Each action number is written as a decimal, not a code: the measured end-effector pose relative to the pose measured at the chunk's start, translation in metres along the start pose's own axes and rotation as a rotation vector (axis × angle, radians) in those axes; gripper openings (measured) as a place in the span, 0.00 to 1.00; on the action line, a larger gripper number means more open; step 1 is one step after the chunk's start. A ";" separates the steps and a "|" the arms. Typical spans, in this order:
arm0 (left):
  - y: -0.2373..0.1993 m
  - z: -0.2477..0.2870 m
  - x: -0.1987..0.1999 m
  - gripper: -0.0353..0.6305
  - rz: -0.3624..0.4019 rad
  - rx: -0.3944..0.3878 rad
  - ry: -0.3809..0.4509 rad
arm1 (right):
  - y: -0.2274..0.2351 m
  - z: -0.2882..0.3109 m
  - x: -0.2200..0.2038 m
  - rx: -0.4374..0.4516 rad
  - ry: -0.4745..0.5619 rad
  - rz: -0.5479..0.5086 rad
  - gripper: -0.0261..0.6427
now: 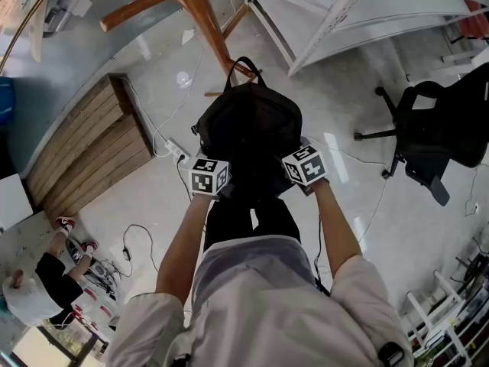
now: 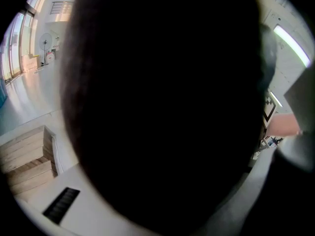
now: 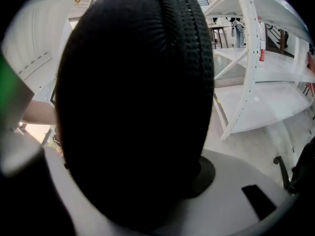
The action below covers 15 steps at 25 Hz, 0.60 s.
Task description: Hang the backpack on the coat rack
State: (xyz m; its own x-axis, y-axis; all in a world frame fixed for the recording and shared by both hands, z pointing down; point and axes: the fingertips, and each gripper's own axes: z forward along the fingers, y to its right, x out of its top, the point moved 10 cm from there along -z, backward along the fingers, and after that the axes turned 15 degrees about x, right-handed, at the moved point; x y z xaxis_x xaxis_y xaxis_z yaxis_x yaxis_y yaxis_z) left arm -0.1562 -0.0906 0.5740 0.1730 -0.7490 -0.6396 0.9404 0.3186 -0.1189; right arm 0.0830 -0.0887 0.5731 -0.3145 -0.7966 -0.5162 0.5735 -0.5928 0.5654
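Backpack [image 1: 248,128] blots out the jaws of left tool [image 1: 210,174] and right tool [image 1: 306,165], both pinching it.

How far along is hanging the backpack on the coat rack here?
Done: the backpack is off the floor. In hand: left hand-held gripper and right hand-held gripper carry it by its sides. Left: its top loop is on no peg of the wooden coat rack yet.
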 end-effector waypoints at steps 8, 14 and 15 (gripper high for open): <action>-0.005 0.009 -0.003 0.22 0.000 0.012 -0.024 | 0.007 0.010 -0.002 0.003 0.002 0.011 0.31; -0.010 0.015 -0.007 0.22 -0.016 0.015 -0.047 | 0.014 0.018 0.000 0.017 -0.017 0.009 0.31; -0.010 0.016 -0.008 0.22 -0.019 0.014 -0.050 | 0.016 0.019 0.001 0.019 -0.020 0.009 0.31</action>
State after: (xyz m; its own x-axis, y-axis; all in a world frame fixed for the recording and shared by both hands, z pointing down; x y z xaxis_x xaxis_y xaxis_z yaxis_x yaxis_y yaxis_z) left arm -0.1619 -0.0973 0.5926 0.1695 -0.7828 -0.5988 0.9476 0.2963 -0.1191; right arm 0.0777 -0.1008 0.5939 -0.3250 -0.8040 -0.4981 0.5618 -0.5877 0.5822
